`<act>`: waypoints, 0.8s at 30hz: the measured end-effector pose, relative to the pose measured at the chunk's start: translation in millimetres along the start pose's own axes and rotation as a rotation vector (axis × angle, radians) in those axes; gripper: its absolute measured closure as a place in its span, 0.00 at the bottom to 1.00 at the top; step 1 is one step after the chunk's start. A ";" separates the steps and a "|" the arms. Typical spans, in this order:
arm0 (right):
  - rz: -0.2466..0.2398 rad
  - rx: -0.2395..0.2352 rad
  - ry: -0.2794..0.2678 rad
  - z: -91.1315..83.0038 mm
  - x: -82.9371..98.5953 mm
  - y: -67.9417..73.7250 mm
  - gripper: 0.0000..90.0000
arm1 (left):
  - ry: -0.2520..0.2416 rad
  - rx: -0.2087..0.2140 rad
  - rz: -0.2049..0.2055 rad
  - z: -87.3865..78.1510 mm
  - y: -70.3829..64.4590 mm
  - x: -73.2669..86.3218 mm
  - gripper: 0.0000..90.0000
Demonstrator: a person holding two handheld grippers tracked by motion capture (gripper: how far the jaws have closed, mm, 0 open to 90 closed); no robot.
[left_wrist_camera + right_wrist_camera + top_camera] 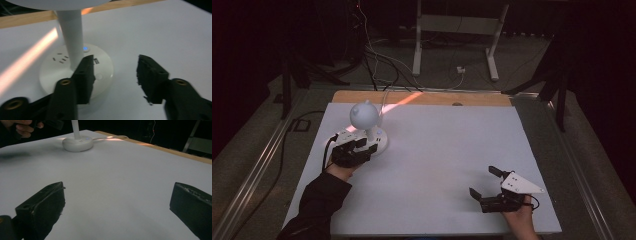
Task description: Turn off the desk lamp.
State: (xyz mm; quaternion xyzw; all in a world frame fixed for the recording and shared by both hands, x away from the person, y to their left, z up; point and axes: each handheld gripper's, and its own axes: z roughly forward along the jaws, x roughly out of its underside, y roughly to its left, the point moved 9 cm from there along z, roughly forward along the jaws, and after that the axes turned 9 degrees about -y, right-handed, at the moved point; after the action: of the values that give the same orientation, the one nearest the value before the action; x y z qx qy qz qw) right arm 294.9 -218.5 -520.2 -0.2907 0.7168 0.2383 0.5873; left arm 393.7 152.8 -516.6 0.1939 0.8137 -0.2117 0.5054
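Dark room, white desk [437, 165] lit by warm streak. Small white lamp [368, 125] at desk's far left. Left tool [357, 148] agape just beside lamp base, one jaw over it, likely reaching for button. Right tool [493, 186] agape, parked well apart from lamp, near desk's front edge.

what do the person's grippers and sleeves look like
Both grippers are black with two blocky black jaws. The left gripper trails a black cable, and brass-coloured screw inserts show near its jaws. The right gripper carries a pale grey three-cornered plate. A dark sleeve covers the left forearm.
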 end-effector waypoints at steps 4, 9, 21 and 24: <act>0.003 0.000 -0.001 0.1 0.3 -0.3 0.00 | 0.005 0.004 -0.012 -3.6 1.6 0.5 0.31; 0.007 0.001 0.002 0.2 1.0 -0.8 0.00 | 0.014 0.034 -0.035 -8.0 0.4 3.9 0.16; 0.008 -0.001 0.007 2.4 2.0 -0.8 0.00 | 0.002 0.097 0.043 -28.8 -8.7 21.2 0.01; 0.006 -0.004 0.008 3.8 1.5 0.5 0.00 | 0.014 0.116 0.050 -33.3 -13.9 28.1 0.01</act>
State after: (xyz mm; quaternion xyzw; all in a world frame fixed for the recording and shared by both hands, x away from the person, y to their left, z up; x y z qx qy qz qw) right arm 297.0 -215.8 -522.4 -0.2906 0.7195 0.2405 0.5831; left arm 350.0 162.0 -526.6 0.2446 0.7985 -0.2443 0.4929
